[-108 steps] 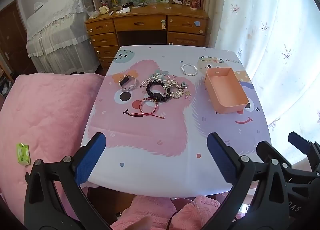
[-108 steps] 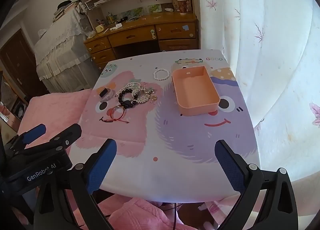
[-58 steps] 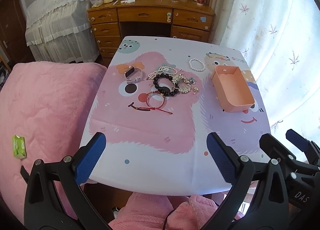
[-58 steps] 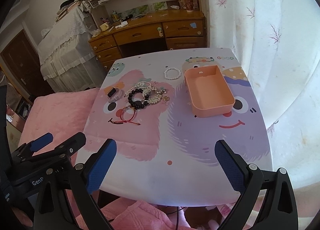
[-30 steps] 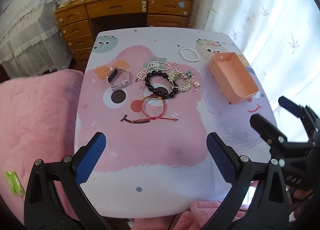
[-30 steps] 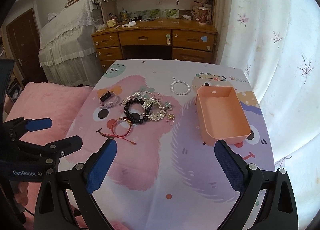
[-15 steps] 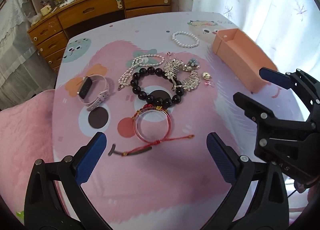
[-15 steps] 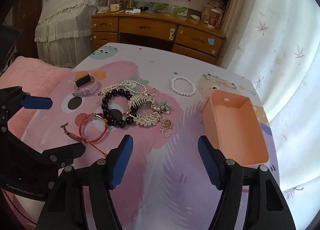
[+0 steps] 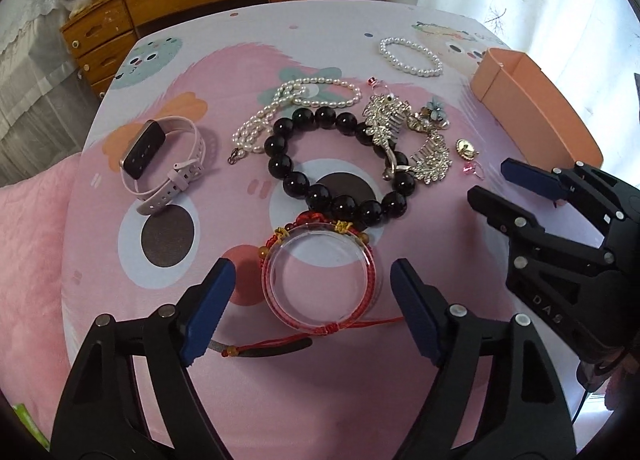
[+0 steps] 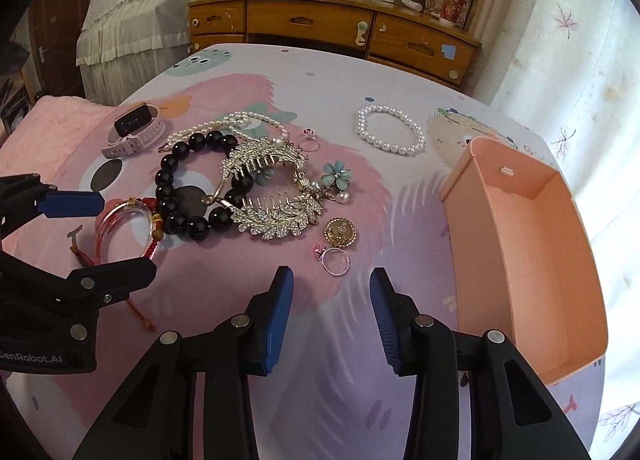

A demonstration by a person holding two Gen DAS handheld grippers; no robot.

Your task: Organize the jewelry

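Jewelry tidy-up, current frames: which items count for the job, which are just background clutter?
Job items:
- clear bangle with red cord
- black bead bracelet
- rhinestone hair combs
- pearl bracelet
- pearl strand
- pink ring
- gold pendant
- pink-strapped smartwatch
- pink tray

Lying about:
- wooden desk
- printed cup
- curtain

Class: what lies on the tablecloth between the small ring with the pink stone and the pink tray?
Nothing: in the right wrist view, only bare tablecloth separates ring from tray.
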